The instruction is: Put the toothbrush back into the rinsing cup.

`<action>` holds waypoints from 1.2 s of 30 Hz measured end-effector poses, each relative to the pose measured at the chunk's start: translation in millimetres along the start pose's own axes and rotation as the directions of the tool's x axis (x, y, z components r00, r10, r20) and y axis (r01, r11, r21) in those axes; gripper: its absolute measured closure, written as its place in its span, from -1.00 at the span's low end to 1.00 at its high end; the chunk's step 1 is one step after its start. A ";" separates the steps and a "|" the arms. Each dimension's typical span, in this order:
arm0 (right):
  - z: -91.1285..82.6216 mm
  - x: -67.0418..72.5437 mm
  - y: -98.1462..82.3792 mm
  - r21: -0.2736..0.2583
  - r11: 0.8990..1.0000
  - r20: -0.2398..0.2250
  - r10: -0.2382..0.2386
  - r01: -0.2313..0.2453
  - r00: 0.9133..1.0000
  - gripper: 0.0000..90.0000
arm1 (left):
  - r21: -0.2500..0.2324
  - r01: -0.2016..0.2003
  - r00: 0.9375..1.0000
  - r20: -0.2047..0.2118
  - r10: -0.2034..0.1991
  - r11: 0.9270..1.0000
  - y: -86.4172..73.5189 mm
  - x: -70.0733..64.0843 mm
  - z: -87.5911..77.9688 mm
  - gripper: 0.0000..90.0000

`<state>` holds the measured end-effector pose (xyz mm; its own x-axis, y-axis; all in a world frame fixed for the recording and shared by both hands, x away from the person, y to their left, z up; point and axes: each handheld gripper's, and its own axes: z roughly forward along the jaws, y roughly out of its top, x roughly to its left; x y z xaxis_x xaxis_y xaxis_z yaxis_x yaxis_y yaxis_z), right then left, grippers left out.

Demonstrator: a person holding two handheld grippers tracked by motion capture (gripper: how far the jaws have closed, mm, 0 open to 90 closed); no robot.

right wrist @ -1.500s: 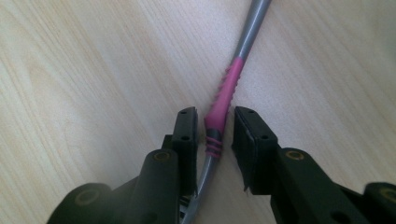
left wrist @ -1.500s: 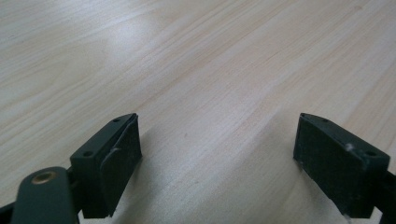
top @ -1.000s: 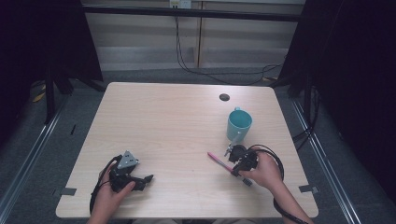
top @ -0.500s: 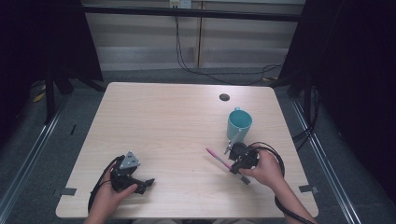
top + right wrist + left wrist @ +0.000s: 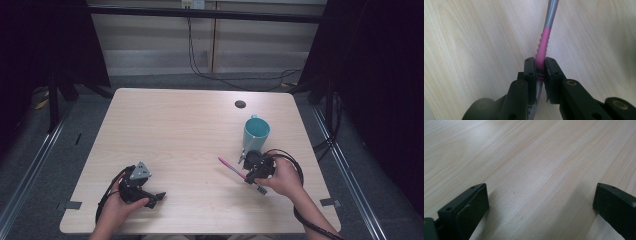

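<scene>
Both hands low at the near edge of the table

The left gripper sits at the near left corner, its jaws having just spread wide with nothing between them. The right gripper, near the right edge, is clamped on a pink toothbrush, forearm angling in from the near right corner.

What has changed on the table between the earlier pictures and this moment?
The left gripper has just been opening its jaws; they now stand wide with nothing between them, above bare table. The right gripper stays shut on the pink and grey toothbrush, shifted only slightly. The teal mug has kept its place.
</scene>
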<state>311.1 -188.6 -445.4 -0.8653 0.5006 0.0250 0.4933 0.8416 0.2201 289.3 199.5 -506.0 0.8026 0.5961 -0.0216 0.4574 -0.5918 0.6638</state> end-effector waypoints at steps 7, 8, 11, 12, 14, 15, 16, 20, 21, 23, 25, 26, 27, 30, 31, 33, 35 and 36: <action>-0.8 -1.4 4.0 0.009 1.000 0.006 -0.026 0.026 1.000 0.80 | 0.053 -0.040 0.999 0.031 0.039 0.998 11.0 0.0 -3.7 -0.63; -1.3 -0.3 5.0 0.010 1.000 0.005 -0.017 0.017 1.000 0.79 | 0.070 -0.049 0.999 0.027 0.047 0.996 13.3 0.1 -4.1 -0.57; -2.6 0.4 8.2 0.015 0.999 0.003 -0.033 0.033 0.999 0.79 | 0.100 -0.095 0.995 0.018 0.094 0.990 18.4 -1.1 -5.1 -0.63; -2.5 0.9 9.3 0.019 0.999 0.004 -0.029 0.029 1.000 0.80 | 0.112 -0.109 0.994 0.025 0.107 0.988 21.1 -0.8 -6.0 -0.62; -2.4 1.3 11.6 0.028 0.999 0.000 -0.038 0.038 0.999 0.79 | 0.117 -0.118 0.993 0.029 0.115 0.986 26.1 -2.8 -6.2 -0.62; -2.0 1.2 12.7 0.028 0.999 0.000 -0.047 0.047 0.999 0.80 | 0.134 -0.150 0.989 0.030 0.147 0.980 29.8 -3.2 -7.2 -0.62; -2.3 2.5 14.5 0.037 0.998 -0.001 -0.047 0.047 0.999 0.79 | 0.134 -0.155 0.988 0.031 0.152 0.979 32.6 -4.2 -7.2 -0.62; -2.2 4.3 18.6 0.044 0.997 0.000 -0.071 0.070 0.998 0.79 | 0.139 -0.179 0.984 0.046 0.174 0.974 43.9 -6.6 -8.4 -0.62; -2.3 4.6 19.3 0.041 0.997 0.000 -0.070 0.070 0.998 0.80 | 0.150 -0.194 0.981 0.044 0.189 0.970 47.1 -6.9 -9.0 -0.62; -3.0 5.2 20.7 0.040 0.997 0.001 -0.072 0.072 0.997 0.79 | 0.146 -0.202 0.979 0.044 0.198 0.968 53.4 -8.6 -9.6 -0.62; -3.6 5.0 21.6 0.033 0.997 -0.002 -0.075 0.075 0.997 0.79 | 0.144 -0.216 0.976 0.052 0.211 0.966 60.7 -10.6 -10.2 -0.62; -4.2 5.7 22.4 0.023 0.998 -0.010 -0.064 0.064 0.998 0.79 | 0.146 -0.227 0.974 0.053 0.222 0.963 63.3 -10.8 -10.2 -0.62; -4.4 5.5 22.6 0.022 0.997 -0.011 -0.069 0.069 0.998 0.79 | 0.147 -0.231 0.973 0.047 0.226 0.962 66.6 -12.0 -10.1 -0.62; -5.0 6.1 24.5 0.038 0.996 -0.001 -0.075 0.075 0.997 0.79 | 0.151 -0.245 0.969 0.046 0.241 0.958 76.0 -14.2 -8.4 -0.62; -4.9 5.8 24.8 0.041 0.996 0.001 -0.081 0.081 0.997 0.79 | 0.154 -0.251 0.968 0.046 0.247 0.956 79.9 -15.0 -7.3 -0.61; -4.9 5.9 25.5 0.043 0.996 -0.001 -0.080 0.080 0.997 0.79 | 0.159 -0.267 0.964 0.053 0.262 0.950 85.7 -16.5 -5.6 -0.61; -4.8 5.3 26.3 0.042 0.995 0.002 -0.093 0.093 0.996 0.79 | 0.161 -0.279 0.960 0.047 0.275 0.947 92.0 -18.9 -4.1 -0.61; -5.2 6.3 26.8 0.048 0.995 -0.002 -0.084 0.084 0.997 0.79 | 0.160 -0.285 0.959 0.048 0.280 0.945 94.3 -19.7 -3.7 -0.61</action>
<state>318.4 -163.9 -434.3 -0.9036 0.4282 0.0082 0.4229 0.8891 0.1748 315.2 134.0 -440.3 0.9163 0.3791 0.1292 0.2650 -0.8157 0.5142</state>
